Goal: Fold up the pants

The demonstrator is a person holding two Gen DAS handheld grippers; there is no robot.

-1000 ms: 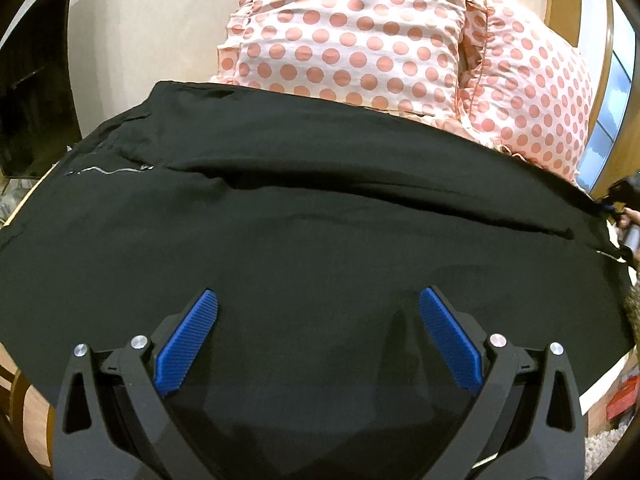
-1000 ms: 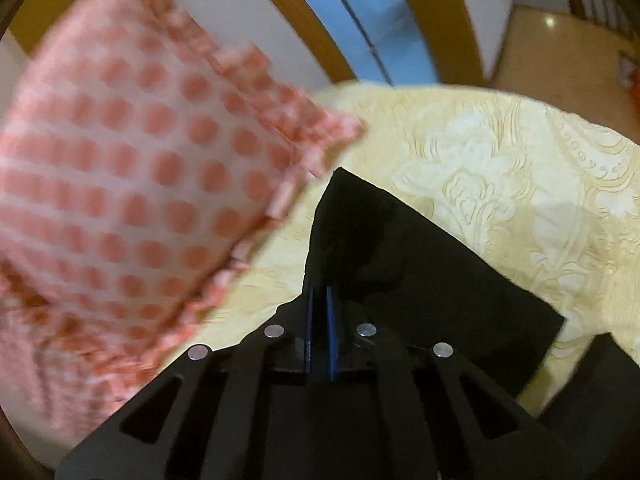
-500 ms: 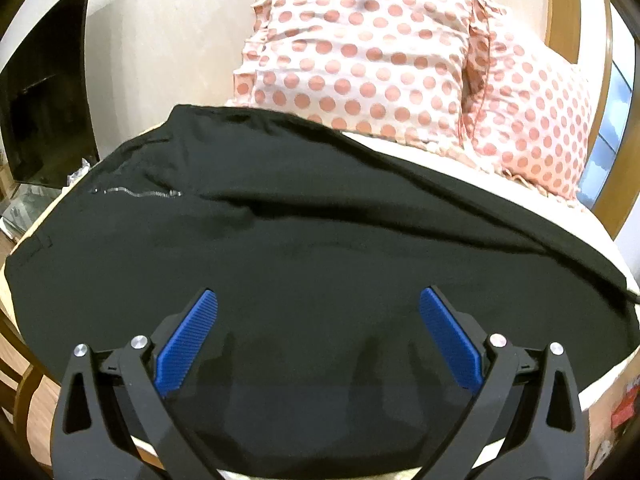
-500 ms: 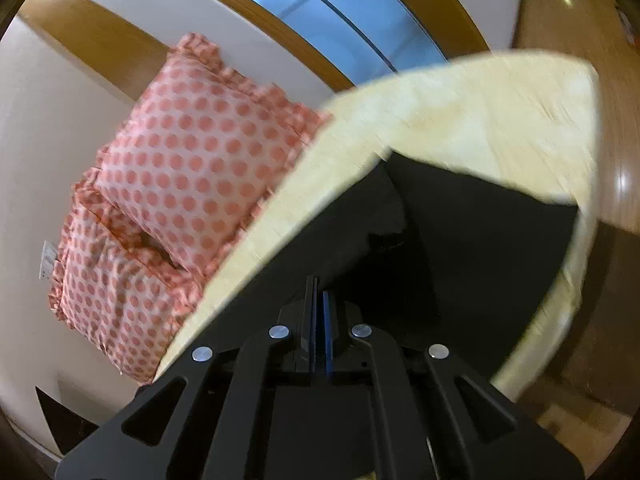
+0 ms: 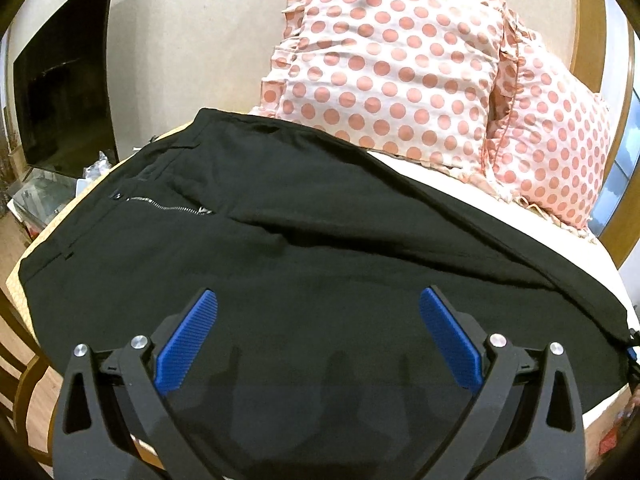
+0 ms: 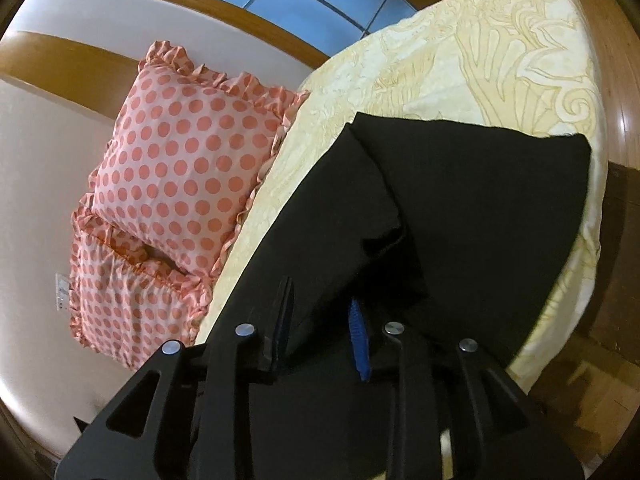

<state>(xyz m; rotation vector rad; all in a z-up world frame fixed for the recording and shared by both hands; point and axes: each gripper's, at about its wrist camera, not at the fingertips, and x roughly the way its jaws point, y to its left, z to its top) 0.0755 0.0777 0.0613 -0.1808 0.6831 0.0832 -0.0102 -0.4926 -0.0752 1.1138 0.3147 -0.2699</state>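
Black pants (image 5: 304, 248) lie spread across the bed, waistband and silver zipper (image 5: 164, 206) at the left, legs running right. My left gripper (image 5: 316, 336) is open and empty, hovering over the near part of the pants. In the right wrist view the pant legs (image 6: 460, 200) lie on the cream bedsheet, with a fold near the cuffs. My right gripper (image 6: 320, 316) is partly open, with black cloth lying between its jaws; one blue pad (image 6: 357, 336) shows.
Two pink polka-dot pillows (image 5: 384, 72) (image 6: 180, 164) lean on the wall at the head of the bed. A dark TV screen (image 5: 64, 96) stands at the left. The cream patterned bedsheet (image 6: 480, 52) ends at the bed's edge, with wooden floor beyond.
My right gripper, shut on the pant leg before, has opened part way and pulled back. My left gripper has lifted and backed off, showing more of the pants.
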